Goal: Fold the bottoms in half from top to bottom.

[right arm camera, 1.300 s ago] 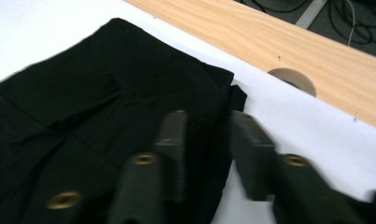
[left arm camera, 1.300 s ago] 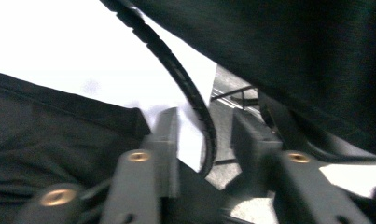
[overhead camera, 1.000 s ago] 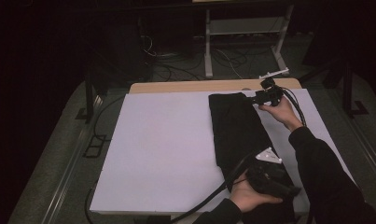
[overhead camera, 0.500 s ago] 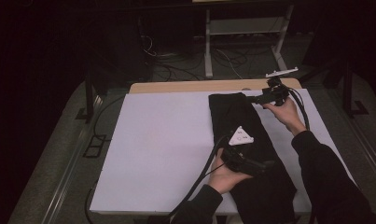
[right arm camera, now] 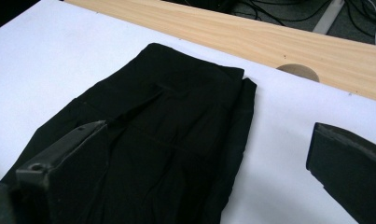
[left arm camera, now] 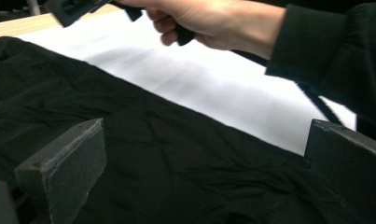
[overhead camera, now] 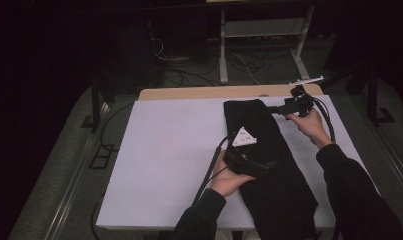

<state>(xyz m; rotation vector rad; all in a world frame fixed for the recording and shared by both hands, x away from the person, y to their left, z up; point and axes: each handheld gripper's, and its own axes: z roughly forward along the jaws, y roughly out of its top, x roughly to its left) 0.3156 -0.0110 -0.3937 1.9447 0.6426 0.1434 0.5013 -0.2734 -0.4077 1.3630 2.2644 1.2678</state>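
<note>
A black garment (overhead camera: pixel 269 160) lies folded lengthwise on the right half of the white sheet (overhead camera: pixel 169 150), its near end reaching the table's front edge. My left gripper (overhead camera: pixel 272 166) hovers over the garment's middle, pointing right. In the left gripper view its jaws (left arm camera: pixel 206 140) stand wide apart above the cloth (left arm camera: pixel 176 177), pinching nothing. My right gripper (overhead camera: pixel 274 108) is at the garment's far right corner, pointing left. Its jaws (right arm camera: pixel 209 135) are spread, the left one over the cloth (right arm camera: pixel 176 116), the right over the sheet. Both pairs of jaws have just been opening.
Past the sheet runs the table's wooden far edge (right arm camera: pixel 251 32) with a round hole (right arm camera: pixel 297 72). A metal stand (overhead camera: pixel 261 35) and loose cables (overhead camera: pixel 174 65) are on the floor behind. The left half of the sheet is bare.
My left gripper has moved from the garment's near end up and leftward to its middle and let the cloth go. The right gripper has stayed at the far corner.
</note>
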